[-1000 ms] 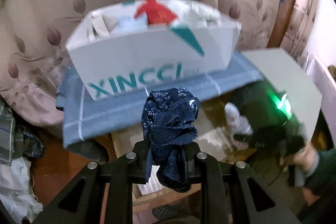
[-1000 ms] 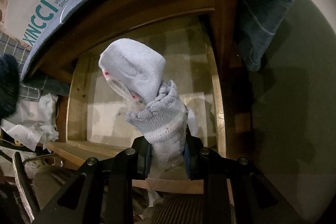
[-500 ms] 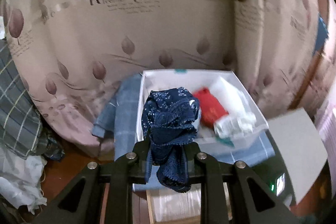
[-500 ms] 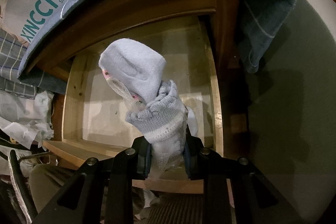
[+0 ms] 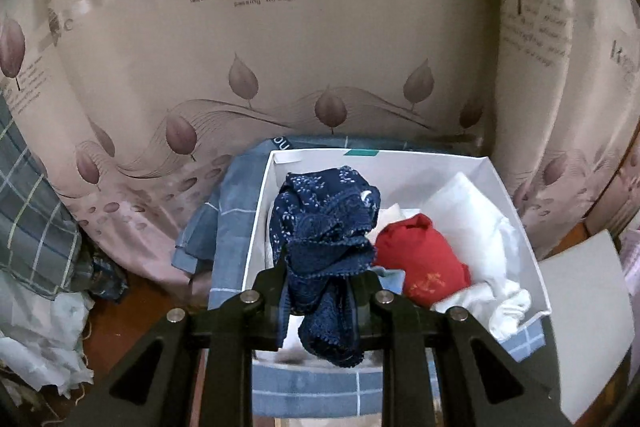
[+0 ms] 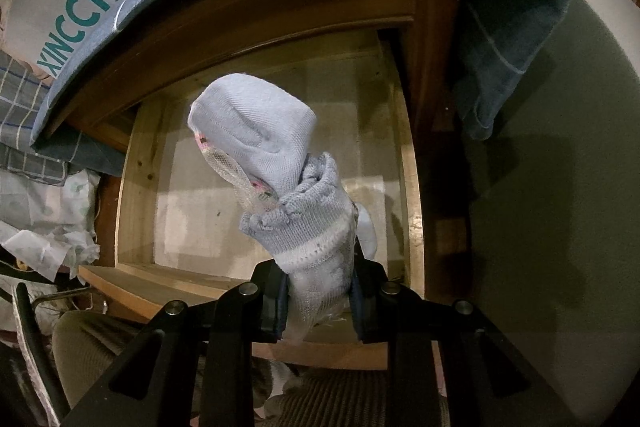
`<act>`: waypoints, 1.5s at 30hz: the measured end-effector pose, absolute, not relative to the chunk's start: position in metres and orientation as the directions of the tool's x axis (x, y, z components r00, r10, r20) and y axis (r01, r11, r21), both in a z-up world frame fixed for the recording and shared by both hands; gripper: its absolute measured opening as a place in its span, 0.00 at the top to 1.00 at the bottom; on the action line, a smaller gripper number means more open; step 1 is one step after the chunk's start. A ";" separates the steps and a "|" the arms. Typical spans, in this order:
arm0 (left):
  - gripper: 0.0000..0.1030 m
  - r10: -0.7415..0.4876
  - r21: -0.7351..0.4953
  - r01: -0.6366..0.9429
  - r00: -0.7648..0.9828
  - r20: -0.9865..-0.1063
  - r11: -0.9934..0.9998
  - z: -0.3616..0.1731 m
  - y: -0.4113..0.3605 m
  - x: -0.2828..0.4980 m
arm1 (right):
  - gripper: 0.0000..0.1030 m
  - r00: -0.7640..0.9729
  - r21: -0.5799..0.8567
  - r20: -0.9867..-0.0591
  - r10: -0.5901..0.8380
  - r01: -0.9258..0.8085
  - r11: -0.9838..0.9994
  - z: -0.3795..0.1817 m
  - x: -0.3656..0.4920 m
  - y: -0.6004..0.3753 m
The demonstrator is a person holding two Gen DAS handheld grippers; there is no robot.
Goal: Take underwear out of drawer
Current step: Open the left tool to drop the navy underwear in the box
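The left hand-held gripper (image 5: pixel 320 307) pinches the soft, light navy underwear (image 5: pixel 326 243) above the white box (image 5: pixel 516 227), bunched mid-cloth, while the right hand-held gripper (image 6: pixel 318 301) clamps a limp grey garment (image 6: pixel 280 187) over the drawer (image 6: pixel 412 195).

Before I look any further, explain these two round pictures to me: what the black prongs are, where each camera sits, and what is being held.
No robot arm here: a person holds a hand gripper in each hand, and a fisheye camera on each looks forward along its two black fingers.

The left wrist view shows the left gripper shut on dark blue patterned underwear, held over a white shoe box that contains a red garment and white cloth.

The right wrist view shows the right gripper shut on a pale grey knitted garment, above the open wooden drawer, whose visible bottom looks bare.
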State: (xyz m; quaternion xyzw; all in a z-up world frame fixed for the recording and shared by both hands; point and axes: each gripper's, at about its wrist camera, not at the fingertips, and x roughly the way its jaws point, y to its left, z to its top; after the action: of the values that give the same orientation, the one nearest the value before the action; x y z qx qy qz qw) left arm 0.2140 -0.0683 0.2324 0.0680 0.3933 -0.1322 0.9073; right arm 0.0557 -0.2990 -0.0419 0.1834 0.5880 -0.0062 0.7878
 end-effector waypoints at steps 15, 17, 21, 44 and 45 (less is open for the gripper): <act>0.79 -0.126 0.045 0.278 0.567 -0.814 0.959 0.169 -0.090 0.248 | 0.78 0.313 0.295 -0.924 0.218 0.227 0.928 -0.041 0.054 -0.302; 0.78 -0.117 0.045 0.268 0.558 -0.822 0.962 0.163 -0.088 0.251 | 0.78 0.314 0.295 -0.924 0.217 0.227 0.928 -0.041 0.054 -0.302; 0.76 -0.116 0.031 0.252 0.547 -0.829 0.967 0.158 -0.083 0.254 | 0.78 0.313 0.297 -0.924 0.219 0.227 0.928 -0.040 0.053 -0.303; 0.38 -0.168 0.088 0.354 0.629 -0.759 0.931 0.218 -0.089 0.204 | 0.78 0.304 0.285 -0.929 0.211 0.222 0.932 -0.041 0.056 -0.299; 0.38 -0.175 0.083 0.356 0.635 -0.752 0.931 0.222 -0.086 0.199 | 0.78 0.304 0.284 -0.929 0.211 0.222 0.933 -0.041 0.056 -0.299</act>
State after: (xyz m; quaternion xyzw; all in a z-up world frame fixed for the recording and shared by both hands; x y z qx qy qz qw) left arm 0.1988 -0.0864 0.2223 0.1126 0.4007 -0.1479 0.8971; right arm 0.0560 -0.2985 -0.0413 0.1832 0.5901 -0.0035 0.7863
